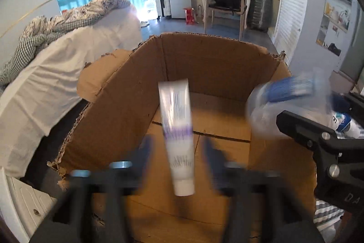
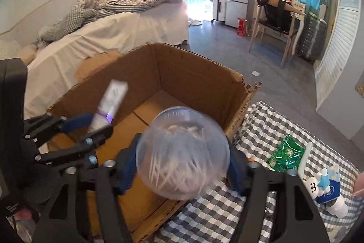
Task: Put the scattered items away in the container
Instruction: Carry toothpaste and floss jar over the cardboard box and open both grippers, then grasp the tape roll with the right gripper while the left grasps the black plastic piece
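Observation:
An open cardboard box [image 1: 127, 92] stands in front of me; it also shows in the right wrist view [image 2: 200, 76]. In the left wrist view, a white and purple tube [image 1: 178, 136] hangs between the spread, blurred fingers of my left gripper [image 1: 177, 158], over the box; the fingers stand apart from it. The tube [image 2: 109, 104] and left gripper [image 2: 91, 126] show in the right wrist view. My right gripper [image 2: 182, 163] is shut on a clear round container of cotton swabs [image 2: 182, 152], over the box's near right edge. That container [image 1: 268, 111] looks blurred in the left wrist view.
A checkered cloth [image 2: 261, 129] to the right of the box carries a green packet [image 2: 286, 153] and a white and blue bottle [image 2: 327, 190]. A bed [image 2: 113, 33] lies behind left. A chair [image 2: 275, 19] and fridge [image 2: 236, 6] stand at the far wall.

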`<state>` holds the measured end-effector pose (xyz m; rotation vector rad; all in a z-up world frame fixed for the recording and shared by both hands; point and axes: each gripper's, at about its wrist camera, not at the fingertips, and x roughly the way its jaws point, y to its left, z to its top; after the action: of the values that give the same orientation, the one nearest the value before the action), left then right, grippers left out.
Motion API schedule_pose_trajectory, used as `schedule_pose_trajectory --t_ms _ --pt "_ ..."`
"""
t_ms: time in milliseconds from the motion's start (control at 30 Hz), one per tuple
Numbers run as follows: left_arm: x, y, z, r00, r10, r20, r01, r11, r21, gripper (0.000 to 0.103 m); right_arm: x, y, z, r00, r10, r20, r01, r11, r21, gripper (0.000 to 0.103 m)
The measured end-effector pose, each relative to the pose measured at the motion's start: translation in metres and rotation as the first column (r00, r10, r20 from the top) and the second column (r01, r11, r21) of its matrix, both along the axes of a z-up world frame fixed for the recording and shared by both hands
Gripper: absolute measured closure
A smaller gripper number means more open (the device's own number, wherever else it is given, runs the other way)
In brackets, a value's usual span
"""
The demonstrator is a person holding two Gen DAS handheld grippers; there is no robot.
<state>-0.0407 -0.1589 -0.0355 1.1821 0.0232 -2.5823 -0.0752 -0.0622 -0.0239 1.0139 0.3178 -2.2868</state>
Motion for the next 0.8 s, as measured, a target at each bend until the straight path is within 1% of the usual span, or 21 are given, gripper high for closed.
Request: schedule_pose_trajectory --t_ms 33,67,100,167,267,367,467,500,600,667,800 --pt "0.002 0.004 0.004 1.0 -0.003 -0.026 0.002 1.0 -0.023 0.003 0.001 0.003 0.002 1.0 -0.02 -0.018 0.02 1.0 0.004 0.015" --pt "0.005 0.007 0.009 0.998 -0.011 -0.058 0.008 0.999 -0.043 0.0 0.001 0.005 0.005 0.999 -0.029 -0.033 0.029 1.0 0.004 0.014" --pt "0.007 0.01 0.014 0.997 -0.02 -0.079 0.016 0.998 -0.055 0.0 0.002 0.007 0.01 0.998 -0.032 -0.048 0.032 0.999 0.0 0.014" --pt "0.008 0.015 0.021 0.995 -0.032 -0.092 0.026 0.997 -0.068 0.0 0.002 0.011 0.017 0.997 -0.041 -0.065 0.041 0.999 -0.01 0.013" --pt "0.008 0.021 0.027 0.994 -0.047 -0.101 0.04 0.997 -0.067 0.0 0.012 0.026 0.031 0.994 -0.062 -0.093 0.059 0.998 -0.039 0.013" --pt "0.009 0.028 0.032 0.991 -0.067 -0.112 0.061 0.996 -0.062 0.0 0.021 0.052 0.045 0.988 -0.094 -0.12 0.087 0.994 -0.062 0.013" --pt "0.009 0.044 0.036 0.987 -0.097 -0.125 0.09 0.994 -0.059 0.0 0.029 0.085 0.058 0.978 -0.152 -0.144 0.142 0.987 -0.077 0.013" --pt "0.009 0.049 0.038 0.985 -0.11 -0.131 0.103 0.993 -0.055 0.0 0.029 0.096 0.061 0.973 -0.176 -0.151 0.165 0.983 -0.08 0.011" --pt "0.009 0.074 0.04 0.978 -0.153 -0.139 0.148 0.988 -0.051 0.0 0.035 0.137 0.067 0.95 -0.262 -0.171 0.252 0.964 -0.081 0.009" --pt "0.009 0.092 0.039 0.973 -0.183 -0.142 0.176 0.983 -0.058 0.0 0.037 0.168 0.066 0.928 -0.328 -0.179 0.32 0.945 -0.071 0.009" --pt "0.008 0.12 0.032 0.963 -0.226 -0.144 0.222 0.974 -0.048 0.0 0.043 0.242 0.057 0.864 -0.472 -0.172 0.471 0.881 -0.049 0.009"
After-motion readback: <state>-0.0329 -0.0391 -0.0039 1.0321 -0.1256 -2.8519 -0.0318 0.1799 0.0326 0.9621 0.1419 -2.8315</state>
